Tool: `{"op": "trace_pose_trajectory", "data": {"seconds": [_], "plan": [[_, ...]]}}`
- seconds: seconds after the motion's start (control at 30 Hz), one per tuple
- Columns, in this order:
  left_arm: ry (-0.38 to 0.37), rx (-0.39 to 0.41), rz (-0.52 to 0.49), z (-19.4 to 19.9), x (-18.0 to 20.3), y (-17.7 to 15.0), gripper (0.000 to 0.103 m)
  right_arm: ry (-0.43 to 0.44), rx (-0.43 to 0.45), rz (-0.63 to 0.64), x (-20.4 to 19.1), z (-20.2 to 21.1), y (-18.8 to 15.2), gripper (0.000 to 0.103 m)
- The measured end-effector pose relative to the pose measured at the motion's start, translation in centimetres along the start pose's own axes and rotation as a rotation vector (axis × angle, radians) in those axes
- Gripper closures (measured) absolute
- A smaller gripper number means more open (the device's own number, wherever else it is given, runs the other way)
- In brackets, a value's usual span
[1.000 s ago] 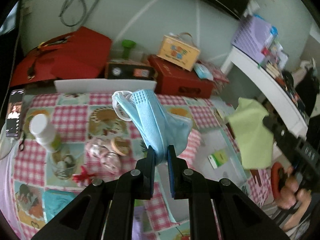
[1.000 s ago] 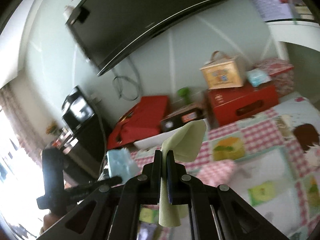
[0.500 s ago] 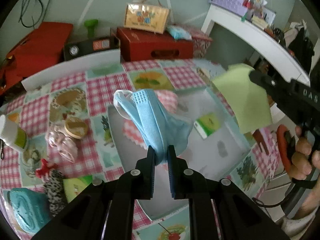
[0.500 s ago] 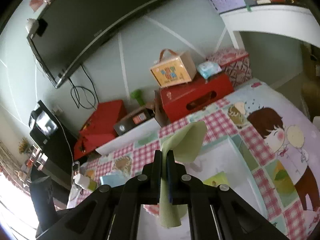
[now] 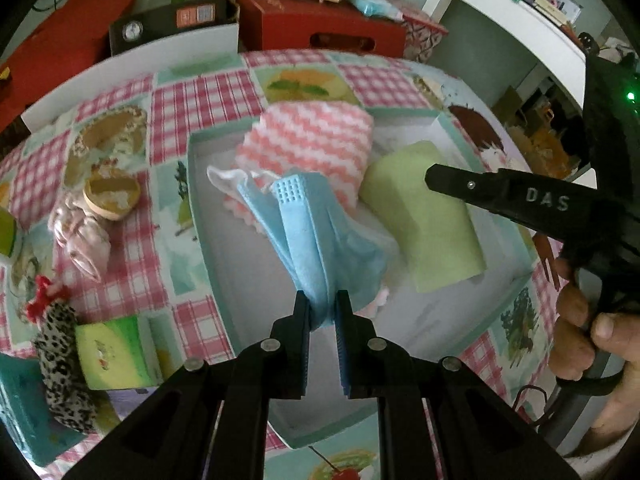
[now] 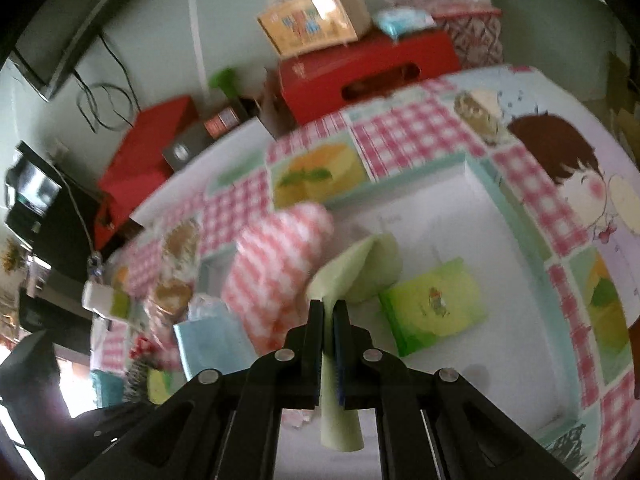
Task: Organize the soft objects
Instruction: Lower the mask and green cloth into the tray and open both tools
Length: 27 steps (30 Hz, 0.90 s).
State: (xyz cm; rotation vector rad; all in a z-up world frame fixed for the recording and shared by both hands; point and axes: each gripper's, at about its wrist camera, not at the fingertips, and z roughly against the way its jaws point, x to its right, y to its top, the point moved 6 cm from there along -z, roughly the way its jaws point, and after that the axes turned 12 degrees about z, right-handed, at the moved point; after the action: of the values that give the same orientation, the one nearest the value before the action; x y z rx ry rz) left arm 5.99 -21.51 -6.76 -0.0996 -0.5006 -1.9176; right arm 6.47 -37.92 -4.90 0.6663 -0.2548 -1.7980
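Both tongs have descended over the white tray (image 5: 208, 236). We see left tongs (image 5: 322, 308) clamped on the blue mask (image 5: 316, 240) at frame center, right tongs (image 6: 329, 316) clamped on the green cloth (image 6: 360, 272).

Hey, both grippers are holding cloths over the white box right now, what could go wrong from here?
1. The left hand-held gripper pinches the blue face mask near one end; its white ear loop hangs loose and might snag or drape over the box rim.
2. The green cloth in the right hand-held gripper could land unfolded, covering the green packet.
3. The two grippers are close together and could bump.
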Motion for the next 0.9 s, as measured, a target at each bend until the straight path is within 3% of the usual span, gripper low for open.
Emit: {"op": "trace_pose_trajectory", "data": {"seconds": [0.4, 0.6, 0.73, 0.9], "plan": [[0.072, -0.086, -0.024, -2.9, 0.2, -1.4, 0.090, -0.121, -0.143, 0.052, 0.3, -2.6, -1.6, 0.094], [0.081, -0.099, -0.031, -3.5, 0.4, -1.5, 0.082, -0.196, -0.186, 0.095, 0.4, -2.8, -2.0, 0.094], [0.089, -0.104, -0.037, -3.5, 0.5, -1.8, 0.071, -0.231, -0.205, 0.114, 0.5, -2.9, -2.3, 0.076], [0.075, -0.104, -0.042, -2.9, 0.9, -1.6, 0.068, -0.250, -0.201, 0.129, 0.1, -2.4, -2.2, 0.069]]}}
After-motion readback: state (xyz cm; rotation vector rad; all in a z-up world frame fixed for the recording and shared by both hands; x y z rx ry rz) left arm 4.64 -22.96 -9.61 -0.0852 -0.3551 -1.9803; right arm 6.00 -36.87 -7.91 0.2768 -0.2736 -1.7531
